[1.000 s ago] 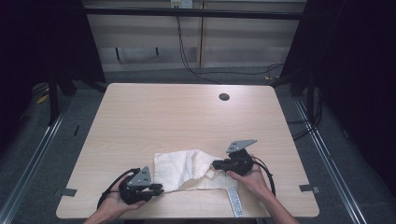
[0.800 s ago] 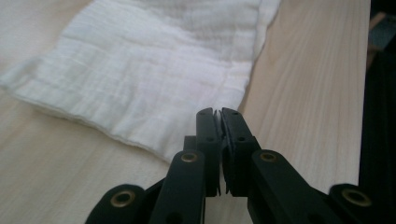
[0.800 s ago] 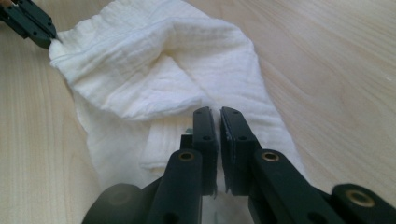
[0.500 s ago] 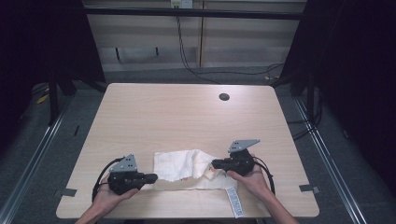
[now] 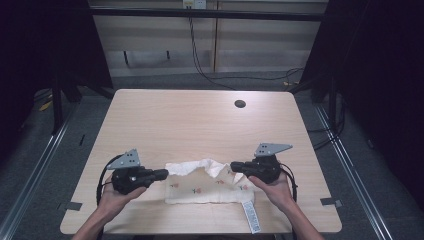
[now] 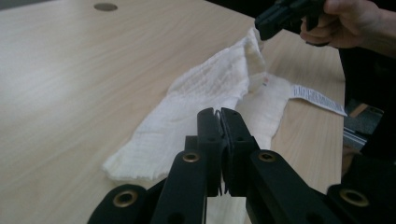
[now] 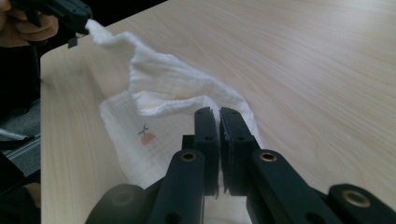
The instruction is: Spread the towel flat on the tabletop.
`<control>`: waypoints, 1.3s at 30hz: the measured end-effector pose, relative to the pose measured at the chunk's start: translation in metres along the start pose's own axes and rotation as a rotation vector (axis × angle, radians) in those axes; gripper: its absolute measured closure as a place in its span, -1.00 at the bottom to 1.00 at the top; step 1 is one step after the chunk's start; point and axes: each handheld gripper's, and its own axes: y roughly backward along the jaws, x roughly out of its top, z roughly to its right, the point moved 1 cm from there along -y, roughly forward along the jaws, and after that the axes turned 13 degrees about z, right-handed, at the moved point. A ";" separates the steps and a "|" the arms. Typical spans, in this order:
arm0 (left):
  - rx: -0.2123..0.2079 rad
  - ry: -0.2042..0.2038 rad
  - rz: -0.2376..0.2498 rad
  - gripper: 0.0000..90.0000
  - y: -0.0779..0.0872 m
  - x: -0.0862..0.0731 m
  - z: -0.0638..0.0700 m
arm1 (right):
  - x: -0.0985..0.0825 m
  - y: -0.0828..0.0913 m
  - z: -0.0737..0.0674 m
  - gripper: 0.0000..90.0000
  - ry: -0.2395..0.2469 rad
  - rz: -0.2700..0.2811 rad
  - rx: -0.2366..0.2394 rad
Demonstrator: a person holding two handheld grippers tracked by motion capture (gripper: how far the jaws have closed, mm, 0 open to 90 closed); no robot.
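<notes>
1. Cloth: a white gauze piece with small red flower prints and a long care label, lying at the near edge of the wooden table, between our two grippers.
2. Left gripper: jaws fully closed, pinching the cloth's left corner; in the left gripper view a thin edge of fabric sits between the pads.
3. Right gripper: jaws closed just as tight on the opposite corner; the right gripper view shows the fabric running up into the jaw line.
4. Both pinched corners are raised off the table; the upper layer hangs in a rumpled ridge between them, while the lower layer lies flat.
5. Our reading of progress: both grips are secured and a lift is begun. The spreading or folding itself is not yet done; the cloth is creased and part doubled over.
6. A cable grommet sits well apart, far side.
</notes>
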 end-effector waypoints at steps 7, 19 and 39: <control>0.008 -0.014 0.002 0.96 0.004 0.013 -0.011 | 0.026 0.018 0.004 0.93 0.016 0.096 -0.021; 0.023 -0.068 0.063 0.96 0.011 0.044 -0.008 | 0.071 0.046 0.008 0.94 0.046 0.203 -0.045; 0.030 -0.158 0.173 0.96 0.046 0.085 0.031 | 0.095 0.077 -0.039 0.94 0.134 0.229 0.007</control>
